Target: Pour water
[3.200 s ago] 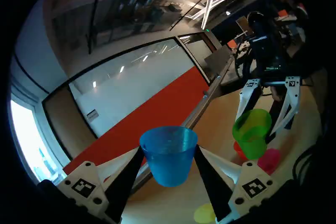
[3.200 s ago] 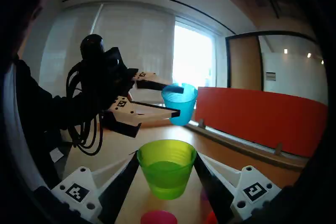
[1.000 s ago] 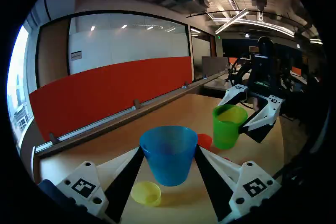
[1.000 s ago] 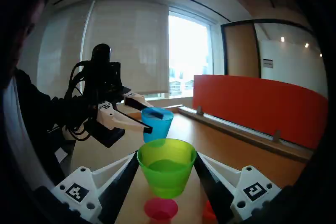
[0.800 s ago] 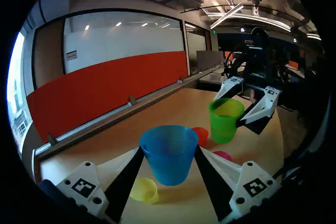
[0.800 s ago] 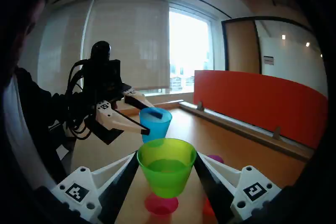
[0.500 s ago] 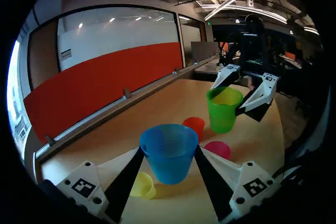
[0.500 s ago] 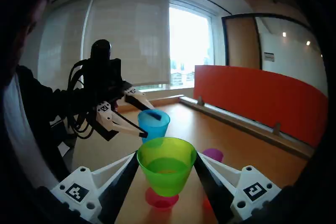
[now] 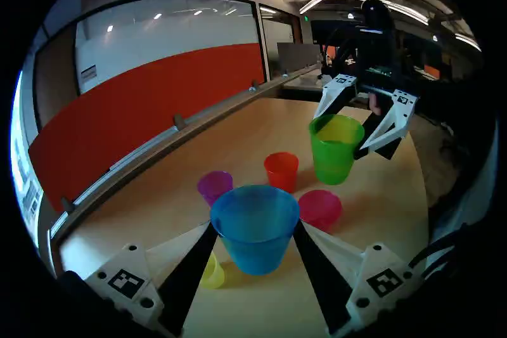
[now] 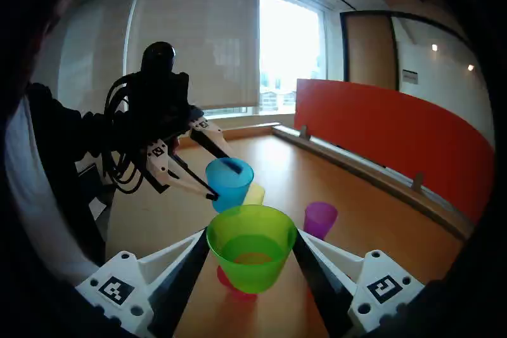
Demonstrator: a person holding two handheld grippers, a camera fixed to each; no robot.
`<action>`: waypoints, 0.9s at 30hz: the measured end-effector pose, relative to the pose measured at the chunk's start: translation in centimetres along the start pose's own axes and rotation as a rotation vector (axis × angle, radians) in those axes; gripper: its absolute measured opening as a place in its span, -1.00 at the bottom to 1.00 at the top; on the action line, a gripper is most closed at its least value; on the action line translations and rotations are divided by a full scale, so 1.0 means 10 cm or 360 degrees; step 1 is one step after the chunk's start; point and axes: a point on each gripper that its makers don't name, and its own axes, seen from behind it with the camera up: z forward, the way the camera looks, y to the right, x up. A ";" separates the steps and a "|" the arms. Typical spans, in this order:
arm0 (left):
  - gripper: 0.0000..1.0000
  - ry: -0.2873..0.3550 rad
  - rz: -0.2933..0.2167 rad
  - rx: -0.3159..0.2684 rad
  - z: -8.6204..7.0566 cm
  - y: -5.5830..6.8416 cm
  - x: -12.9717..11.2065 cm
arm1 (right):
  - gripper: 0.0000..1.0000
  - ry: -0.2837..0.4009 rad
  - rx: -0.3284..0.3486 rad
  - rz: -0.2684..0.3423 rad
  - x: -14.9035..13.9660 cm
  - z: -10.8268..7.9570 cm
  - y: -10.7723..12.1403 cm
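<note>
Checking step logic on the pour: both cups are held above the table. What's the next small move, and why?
Probably lower the left gripper and set the blue cup on bare table, nudged away from the yellow cup by its finger. The green cup in the right gripper holds liquid; the blue cup sits upright with none that I can see.

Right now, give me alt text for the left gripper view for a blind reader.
The left gripper holds a blue cup upright over a wooden table. Farther off, the right gripper holds a green cup, and a purple cup, a red cup, a pink cup and a yellow cup stand on the table.
</note>
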 end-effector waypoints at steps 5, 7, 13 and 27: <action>0.71 -0.0063 0.0026 -0.0026 0.06 0.05 -0.13 | 0.85 -0.0045 -0.0003 0.0010 -0.11 -0.07 0.02; 0.71 -0.0091 0.0036 -0.0038 0.09 0.08 -0.18 | 0.85 -0.0067 -0.0008 0.0012 -0.15 -0.09 0.03; 0.71 -0.0177 0.0087 -0.0068 0.16 0.14 -0.32 | 0.85 -0.0130 -0.0009 0.0013 -0.27 -0.13 0.05; 0.71 -0.0288 0.0127 -0.0128 0.32 0.23 -0.51 | 0.85 -0.0242 -0.0013 0.0034 -0.51 -0.21 0.16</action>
